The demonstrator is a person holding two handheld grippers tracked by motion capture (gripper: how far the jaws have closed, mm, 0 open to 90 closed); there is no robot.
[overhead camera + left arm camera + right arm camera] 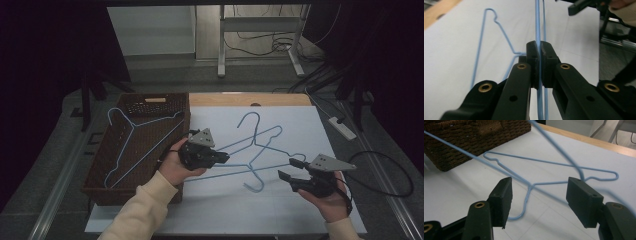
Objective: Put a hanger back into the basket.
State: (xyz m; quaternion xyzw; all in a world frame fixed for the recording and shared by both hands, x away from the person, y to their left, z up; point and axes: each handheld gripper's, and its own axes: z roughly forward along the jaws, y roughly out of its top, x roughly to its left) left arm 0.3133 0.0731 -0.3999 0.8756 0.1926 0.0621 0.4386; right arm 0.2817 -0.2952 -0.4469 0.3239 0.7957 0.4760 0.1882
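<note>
Hangers of thin blue wire are the work in hand, being gathered into a brown wicker basket point(107, 187) at the left of the frame. One hanger point(131, 145) already lies inside the basket. Two more are at the centre of the white tabletop point(225, 210), crossed over each other. The upper hanger point(260, 134) has its hook pointing toward the top of the frame; the lower hanger point(245, 170) has its hook curling toward the bottom.

In the left gripper view, the left claw point(539, 53) is closed tight on a blue wire, seemingly the lower hanger's. At lower right in the high view, the right claw point(289, 169) is spread wide, holding nothing, just beside the hangers' right ends.

By this reading, the job is roughly a third done: one hanger stored, one gripped but not yet moved across, one untouched.
</note>
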